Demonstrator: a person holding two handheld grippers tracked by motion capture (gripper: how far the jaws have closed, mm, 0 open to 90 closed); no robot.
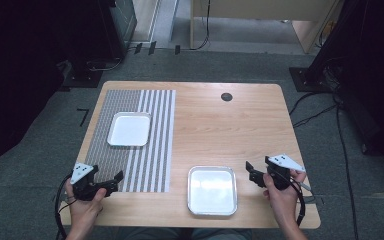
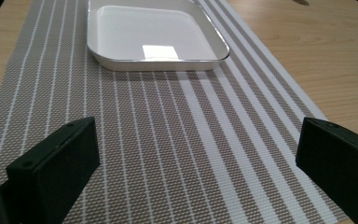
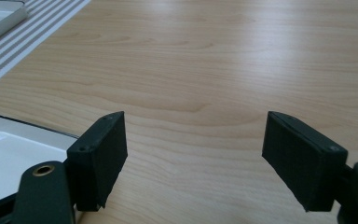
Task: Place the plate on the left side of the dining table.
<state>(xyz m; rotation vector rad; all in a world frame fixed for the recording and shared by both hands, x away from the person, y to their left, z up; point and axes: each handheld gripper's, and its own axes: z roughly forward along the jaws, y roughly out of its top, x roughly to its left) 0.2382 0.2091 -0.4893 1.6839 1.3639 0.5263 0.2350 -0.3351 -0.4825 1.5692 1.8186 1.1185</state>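
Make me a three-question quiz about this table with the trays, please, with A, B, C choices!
1. Where does the far tray sit?
A. on the striped mat
B. on the floor
C. on top of the other tray

2. How many white trays are on the table?
A. one
B. two
C. four

3. How are the left gripper fingers?
A. shut tight
B. holding a tray
C. spread open, holding nothing

Answers:
1. A, the high view shows it resting on the mat.
2. B, one on the mat and the near tray on bare wood.
3. C, the left gripper view shows a wide gap with mat between the fingers.
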